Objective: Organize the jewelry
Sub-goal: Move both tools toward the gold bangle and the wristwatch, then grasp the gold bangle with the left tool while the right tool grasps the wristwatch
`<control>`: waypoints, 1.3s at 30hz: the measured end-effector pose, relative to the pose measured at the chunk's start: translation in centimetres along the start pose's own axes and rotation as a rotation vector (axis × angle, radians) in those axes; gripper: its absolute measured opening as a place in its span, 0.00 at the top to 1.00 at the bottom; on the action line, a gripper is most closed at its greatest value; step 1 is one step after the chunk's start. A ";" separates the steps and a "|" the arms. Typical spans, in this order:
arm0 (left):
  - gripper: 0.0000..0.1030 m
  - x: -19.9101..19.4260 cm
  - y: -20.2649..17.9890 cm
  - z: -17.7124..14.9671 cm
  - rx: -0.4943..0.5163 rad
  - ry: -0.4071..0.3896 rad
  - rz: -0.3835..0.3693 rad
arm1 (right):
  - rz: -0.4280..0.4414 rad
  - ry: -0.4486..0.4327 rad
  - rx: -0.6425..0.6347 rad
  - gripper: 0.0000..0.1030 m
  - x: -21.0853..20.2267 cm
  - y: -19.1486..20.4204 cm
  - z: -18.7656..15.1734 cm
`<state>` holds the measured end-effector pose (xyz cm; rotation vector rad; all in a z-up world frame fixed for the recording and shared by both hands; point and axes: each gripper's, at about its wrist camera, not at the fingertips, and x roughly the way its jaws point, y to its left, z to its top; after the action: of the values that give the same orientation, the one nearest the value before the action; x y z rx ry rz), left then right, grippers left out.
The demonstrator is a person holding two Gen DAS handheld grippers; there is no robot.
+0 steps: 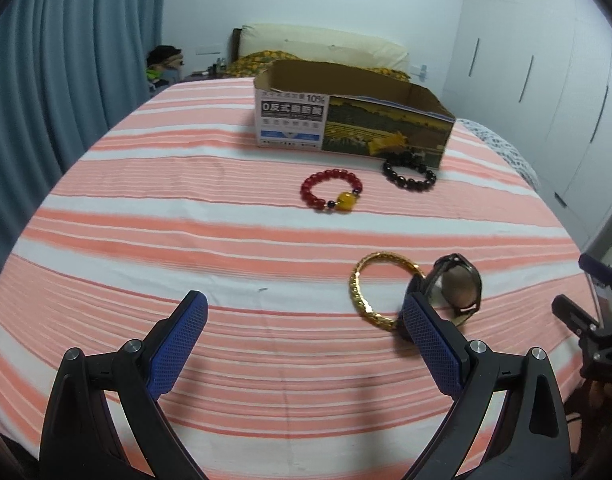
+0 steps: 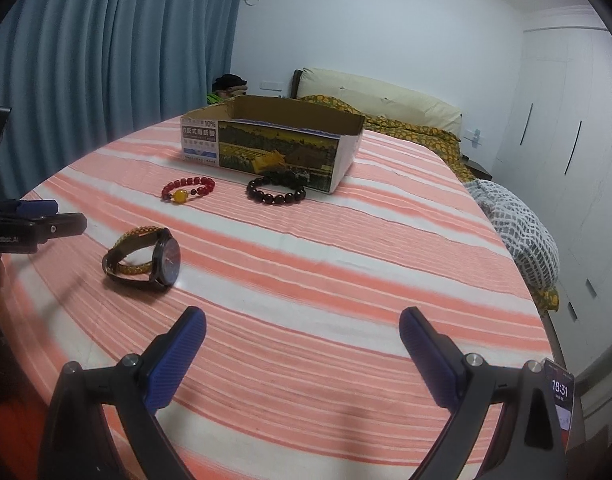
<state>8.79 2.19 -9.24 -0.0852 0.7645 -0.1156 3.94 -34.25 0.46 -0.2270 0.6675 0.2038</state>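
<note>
A gold bangle lies on the striped sheet, touching a dark wristwatch that stands on its edge. Farther off lie a red bead bracelet with a yellow bead and a black bead bracelet, in front of an open cardboard box. My left gripper is open, its right finger just in front of the bangle and watch. My right gripper is open over bare sheet; the watch, bangle, red bracelet, black bracelet and box lie ahead to its left.
All of it rests on a bed with a pink-and-white striped sheet. A grey patterned blanket is bunched at the right edge. Blue curtains hang on the left, white wardrobes stand on the right. A phone sits on my right gripper's frame.
</note>
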 end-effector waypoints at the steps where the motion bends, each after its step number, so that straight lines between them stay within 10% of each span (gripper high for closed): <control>1: 0.04 0.0 0.0 0.0 -0.003 -0.001 -0.006 | 0.000 -0.002 0.006 0.04 -0.1 0.0 0.0; 13: 0.04 0.8 0.5 0.6 -0.058 0.024 -0.102 | -0.015 0.042 0.119 0.04 0.9 -3.5 -0.1; 21: 0.05 3.3 0.3 1.7 -0.009 0.093 -0.121 | 0.303 0.075 0.152 0.05 2.4 0.4 1.9; 27: 0.05 5.6 0.2 2.1 0.042 0.159 -0.109 | 0.407 0.169 0.096 0.35 6.8 4.4 4.4; 32: 0.07 6.7 -1.2 1.8 0.135 0.189 -0.045 | 0.424 0.246 0.044 0.89 8.8 6.2 4.6; 35: 0.11 6.9 -2.4 1.5 0.178 0.189 -0.013 | 0.376 0.241 0.071 0.89 8.1 5.0 4.3; 39: 0.46 6.3 -4.0 1.2 0.197 0.158 -0.031 | 0.324 0.241 0.142 0.89 6.9 2.4 3.7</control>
<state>13.84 -2.58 -12.17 0.1007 0.9054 -0.2284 10.79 -30.19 -1.41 -0.0047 0.9545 0.4424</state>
